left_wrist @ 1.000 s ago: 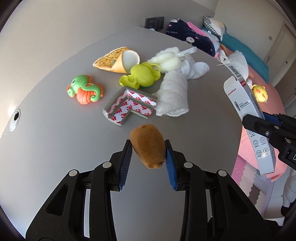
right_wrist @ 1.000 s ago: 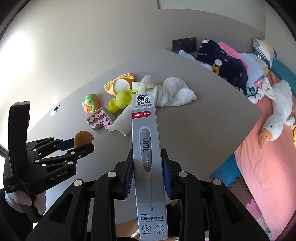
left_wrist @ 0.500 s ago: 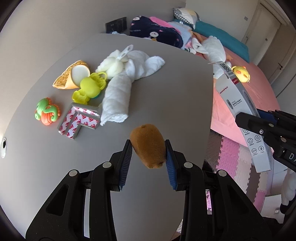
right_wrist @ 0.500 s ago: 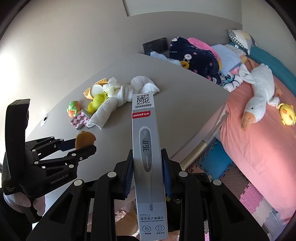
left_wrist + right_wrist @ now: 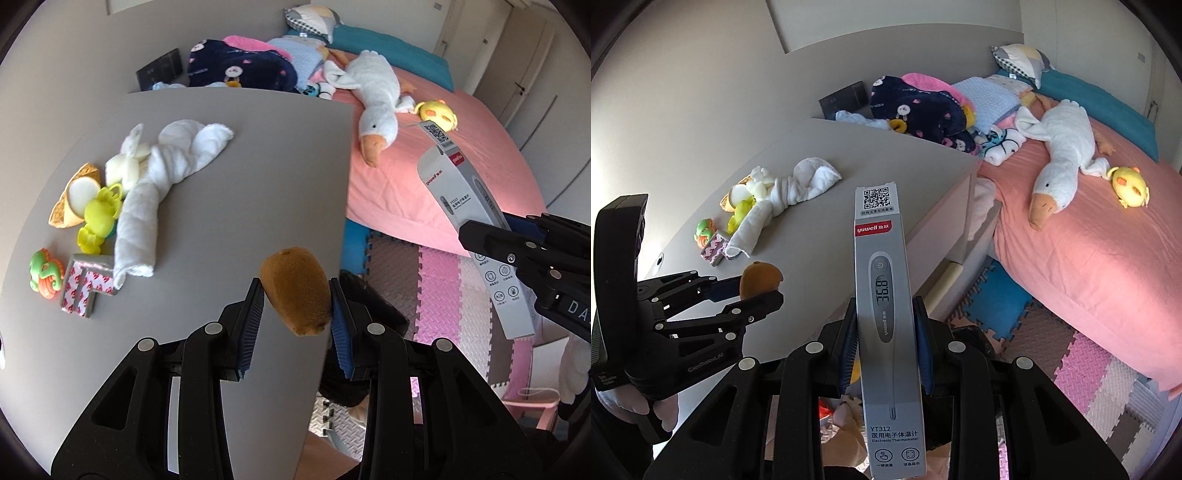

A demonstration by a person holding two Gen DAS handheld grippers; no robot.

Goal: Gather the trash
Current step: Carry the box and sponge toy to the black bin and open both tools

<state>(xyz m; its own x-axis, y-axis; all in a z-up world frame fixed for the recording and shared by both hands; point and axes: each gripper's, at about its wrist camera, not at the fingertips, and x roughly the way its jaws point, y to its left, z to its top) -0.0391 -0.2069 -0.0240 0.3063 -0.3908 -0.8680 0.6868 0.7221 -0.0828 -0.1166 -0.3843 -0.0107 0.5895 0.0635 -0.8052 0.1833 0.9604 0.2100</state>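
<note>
Both pieces of trash appear to be in transit to a bin, which should be found first; something dark shows below the tabletop (image 5: 229, 206) edge, but whether it is the bin cannot be told. The step would be done well if each item were carried level past the right edge of the tabletop and let go only once it hangs squarely over the opening, one item at a time, so that neither strikes the rim. The left gripper (image 5: 297, 314) is closed partway, its blue pads pressed against both sides of a brown kiwi-like fruit (image 5: 295, 290), held just above the near right edge of the tabletop. The right gripper (image 5: 886, 343) is closed to a narrow gap on a grey thermometer box (image 5: 886, 314), gripped near its middle and standing upright, held off the tabletop over the floor mats (image 5: 1082, 369).
</note>
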